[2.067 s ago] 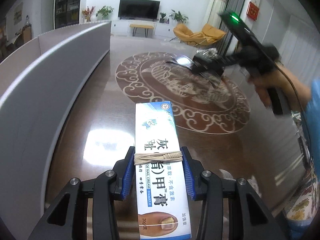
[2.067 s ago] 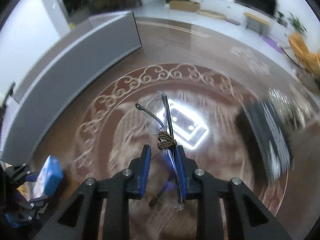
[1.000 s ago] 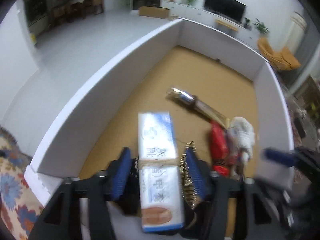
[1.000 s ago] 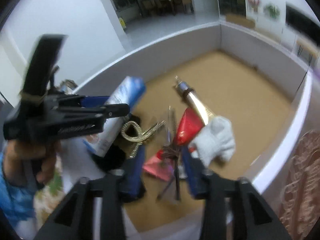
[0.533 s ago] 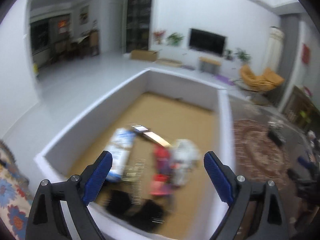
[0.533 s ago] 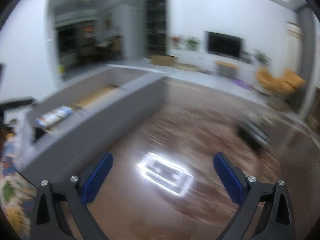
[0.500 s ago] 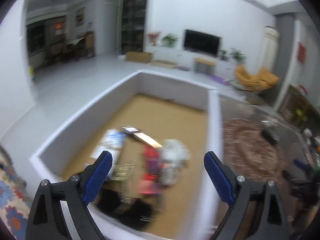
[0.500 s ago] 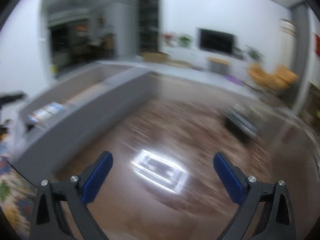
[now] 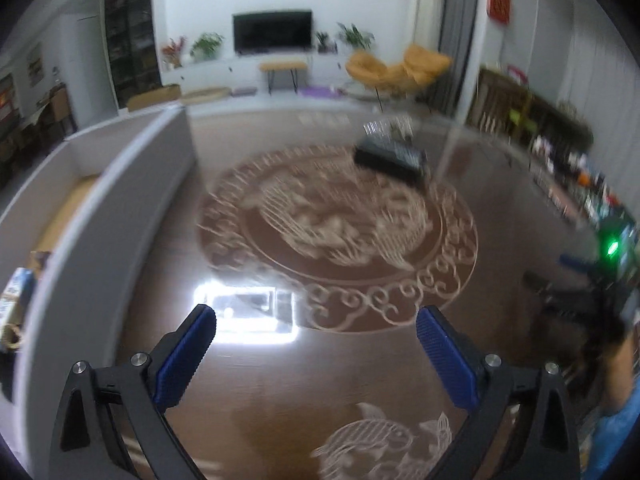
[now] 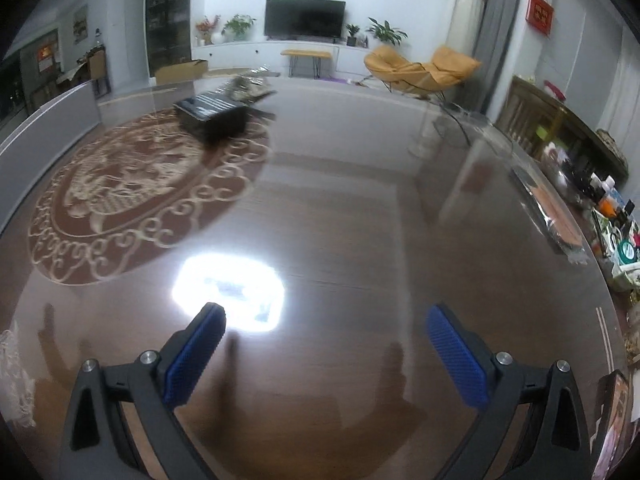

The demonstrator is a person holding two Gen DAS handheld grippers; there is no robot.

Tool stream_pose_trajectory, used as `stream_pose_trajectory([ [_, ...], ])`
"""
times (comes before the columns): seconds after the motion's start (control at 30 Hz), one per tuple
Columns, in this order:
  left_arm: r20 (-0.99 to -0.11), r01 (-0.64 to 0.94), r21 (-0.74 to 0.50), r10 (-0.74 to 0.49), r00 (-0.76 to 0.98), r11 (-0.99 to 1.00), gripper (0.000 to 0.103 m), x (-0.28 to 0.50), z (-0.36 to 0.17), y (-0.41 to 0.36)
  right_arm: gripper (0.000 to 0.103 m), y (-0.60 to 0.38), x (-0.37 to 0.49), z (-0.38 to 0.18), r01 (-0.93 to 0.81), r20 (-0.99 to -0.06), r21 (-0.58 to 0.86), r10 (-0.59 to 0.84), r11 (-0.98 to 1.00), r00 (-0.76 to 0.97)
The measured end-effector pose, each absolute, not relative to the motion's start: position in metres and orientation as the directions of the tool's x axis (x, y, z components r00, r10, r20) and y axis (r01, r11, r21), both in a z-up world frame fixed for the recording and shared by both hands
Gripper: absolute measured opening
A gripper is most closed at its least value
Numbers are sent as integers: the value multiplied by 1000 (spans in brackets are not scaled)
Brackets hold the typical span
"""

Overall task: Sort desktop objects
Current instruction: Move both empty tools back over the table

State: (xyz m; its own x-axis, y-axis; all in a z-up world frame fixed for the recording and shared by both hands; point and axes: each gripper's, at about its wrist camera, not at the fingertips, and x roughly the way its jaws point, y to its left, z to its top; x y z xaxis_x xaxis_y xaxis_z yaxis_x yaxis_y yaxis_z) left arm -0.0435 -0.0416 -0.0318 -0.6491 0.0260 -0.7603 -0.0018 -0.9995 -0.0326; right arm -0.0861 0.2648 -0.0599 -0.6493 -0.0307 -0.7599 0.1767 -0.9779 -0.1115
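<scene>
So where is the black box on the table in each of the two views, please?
Left wrist view: the black box sits upper right of centre, at the far rim of the round pattern.
Right wrist view: the black box sits upper left, also at the far rim of the round pattern.
Shared landmark: the television on the far wall.

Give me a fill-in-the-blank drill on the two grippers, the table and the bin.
1. Between the left gripper pads there is ____.
2. The right gripper stands ____.
3. On the table the dark box lies on the round ____ pattern.
4. In the left wrist view, the white bin is at the ____ edge.

Missing words: nothing; open; scrollwork; left
</scene>
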Motion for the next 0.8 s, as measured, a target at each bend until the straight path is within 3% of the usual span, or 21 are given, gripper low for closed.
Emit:
stream_pose_trajectory([
  [0.2,-809,-44,18,11,-588,-999,102,-63,-64,1,101,274,-104,-72,156,-783,-98,-21,-983,-621],
  [0.47,-822,-42,21,6,-569,-999,102,-75,-78,15,103,284,-113,-83,137,-814,-9,-72,-991,-576],
  [0.8,-841,-25,20,-3,-541,-999,102,-80,-95,18,103,282,-113,-82,135,-814,-16,-66,-991,-577],
])
